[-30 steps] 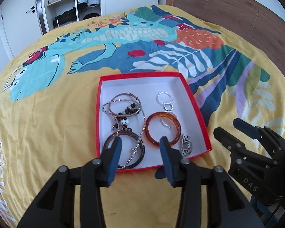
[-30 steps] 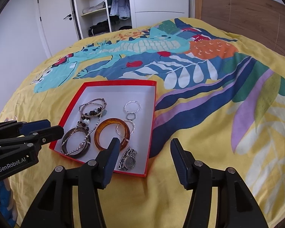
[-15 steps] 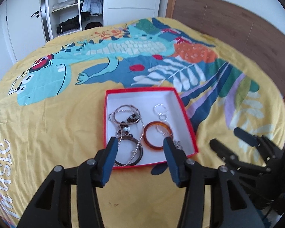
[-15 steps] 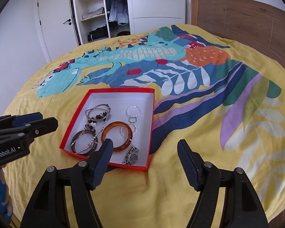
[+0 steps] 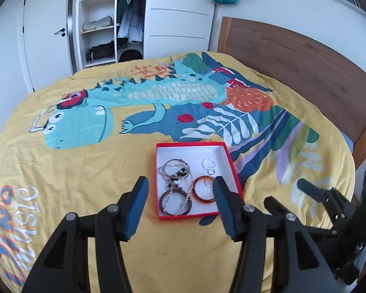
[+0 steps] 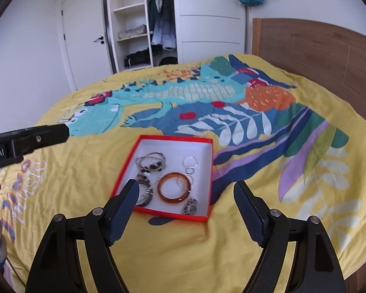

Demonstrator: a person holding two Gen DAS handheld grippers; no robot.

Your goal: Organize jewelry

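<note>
A red box with a white inside [image 5: 195, 150] [image 6: 173, 145] lies on the yellow bedspread. It holds an amber bangle [image 5: 203, 192] [image 6: 174, 187], dark bangles [image 5: 175, 201], beaded bracelets [image 5: 175, 169] [image 6: 151, 162], silver rings [image 5: 208, 164] [image 6: 190, 162] and a watch [image 6: 189, 207]. My left gripper [image 5: 180, 208] is open and empty, raised above the box's near edge. My right gripper [image 6: 185, 210] is open and empty, also raised near the box. The right gripper shows in the left wrist view [image 5: 305, 195].
The bedspread [image 5: 73, 171] has a dinosaur print. A wooden headboard [image 5: 305, 68] stands at the right. A wardrobe with open shelves [image 5: 102, 29] and a door [image 6: 83, 41] stand behind the bed. The left gripper's body [image 6: 26, 141] reaches in from the left.
Both grippers have pulled back and up from the box, which now looks smaller and farther. Both stay open and empty.
</note>
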